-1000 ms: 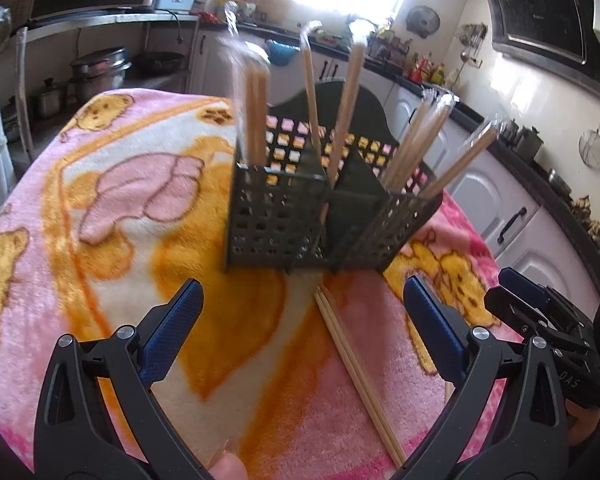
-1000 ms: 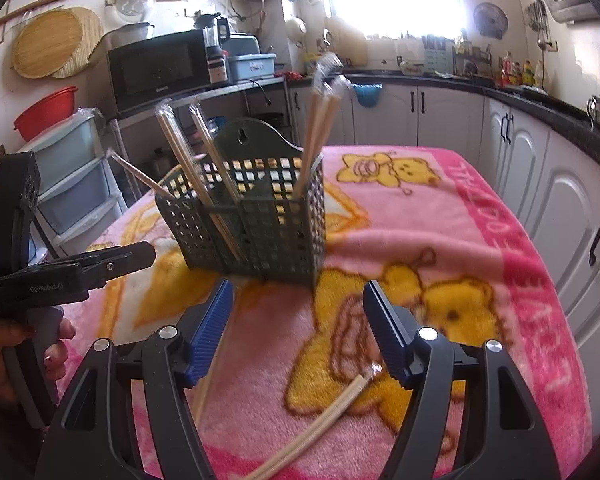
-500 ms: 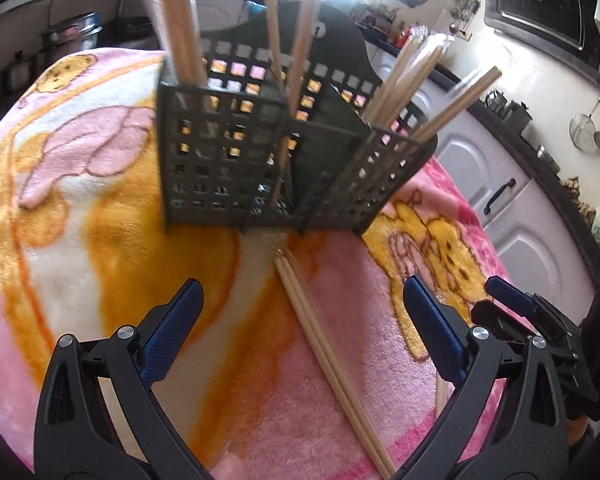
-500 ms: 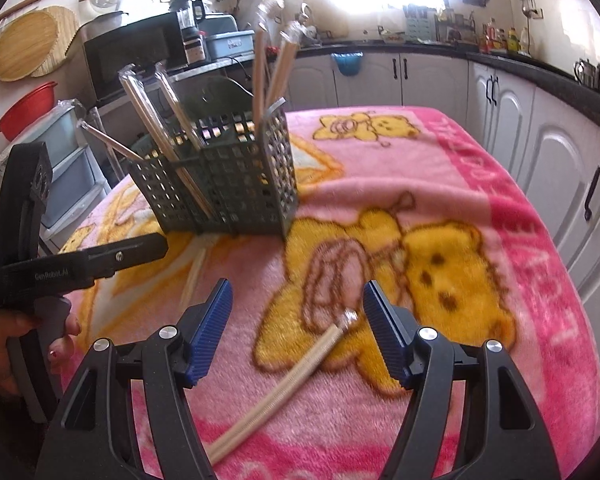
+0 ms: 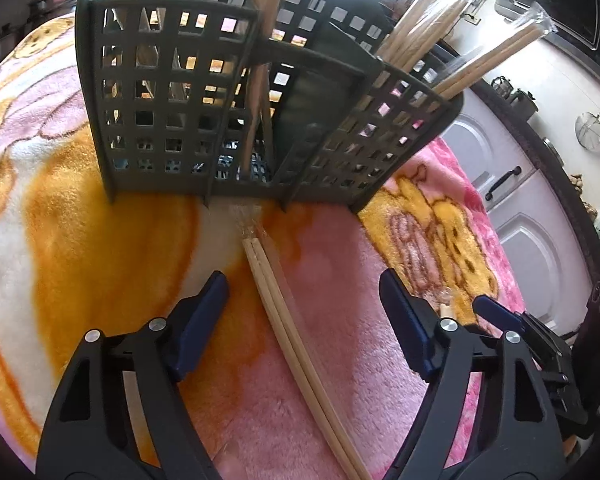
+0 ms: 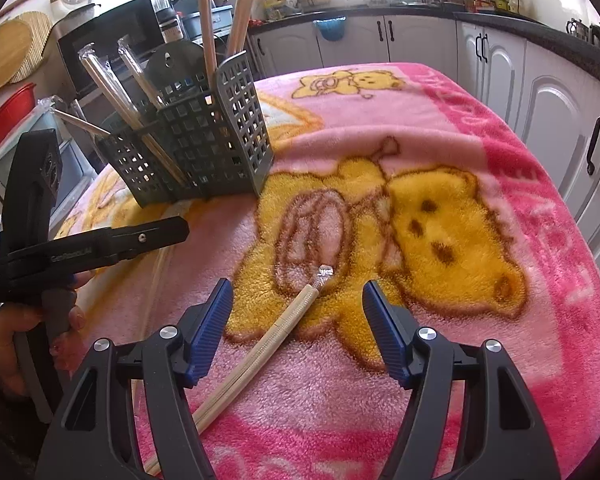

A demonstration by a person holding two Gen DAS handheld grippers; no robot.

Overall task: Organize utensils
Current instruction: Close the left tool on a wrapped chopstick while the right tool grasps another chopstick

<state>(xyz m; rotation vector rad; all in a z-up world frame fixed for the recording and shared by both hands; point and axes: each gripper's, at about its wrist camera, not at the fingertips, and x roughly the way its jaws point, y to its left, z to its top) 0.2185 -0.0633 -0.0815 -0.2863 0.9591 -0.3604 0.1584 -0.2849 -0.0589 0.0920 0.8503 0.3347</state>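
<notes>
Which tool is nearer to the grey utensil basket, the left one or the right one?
Left. The left tool is just in front of the basket, over wrapped chopsticks, its jaws closing. The right tool is farther back, beside it.

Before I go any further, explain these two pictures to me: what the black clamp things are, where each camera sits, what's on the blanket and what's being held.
No robot here: a person holds a hand-operated claw in each hand. Each picture comes from a camera on one claw, looking along its two blue-padded fingers.

In the left view, the left claw straddles a wrapped pair of chopsticks lying on the pink bear blanket; its jaws are closing but not yet touching.

In the right view, the right claw stands open over another wrapped pair. At that picture's left edge, the person's hand grips the left claw.

A grey slotted caddy already holds several wrapped pairs upright. Nothing is held yet.
</notes>
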